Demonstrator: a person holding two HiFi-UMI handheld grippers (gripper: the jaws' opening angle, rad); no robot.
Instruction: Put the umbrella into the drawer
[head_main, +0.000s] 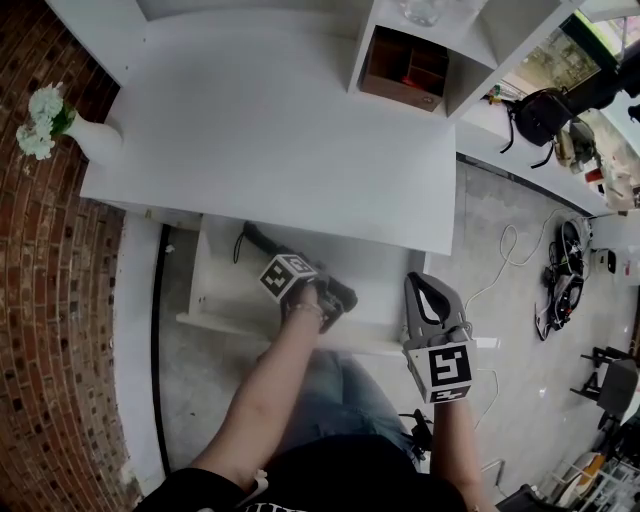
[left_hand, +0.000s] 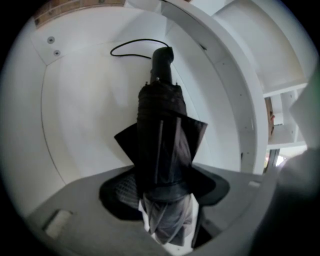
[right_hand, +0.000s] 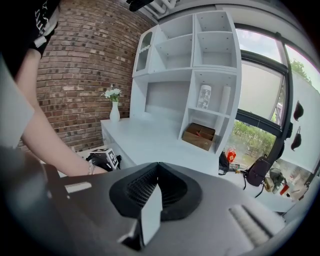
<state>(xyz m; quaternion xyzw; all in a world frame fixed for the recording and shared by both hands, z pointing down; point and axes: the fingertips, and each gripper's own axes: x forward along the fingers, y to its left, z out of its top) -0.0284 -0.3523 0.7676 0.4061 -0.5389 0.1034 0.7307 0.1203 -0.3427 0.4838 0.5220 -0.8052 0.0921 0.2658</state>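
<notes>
Left gripper (left_hand: 167, 196) clamped on the folded umbrella (left_hand: 162, 125), now handle-first inside the open drawer (left_hand: 85, 110) under the surface (head_main: 280, 130), right gripper (right_hand: 156, 186) closed on nothing; risk: loose canopy flaps (left_hand: 196, 134) stand proud and jam the drawer when it's pushed in.

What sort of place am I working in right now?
Probably a study or home-office style room: a white desk with a shelf unit on it, a brick wall beside it, and a vase of flowers on the desk's corner.
</notes>
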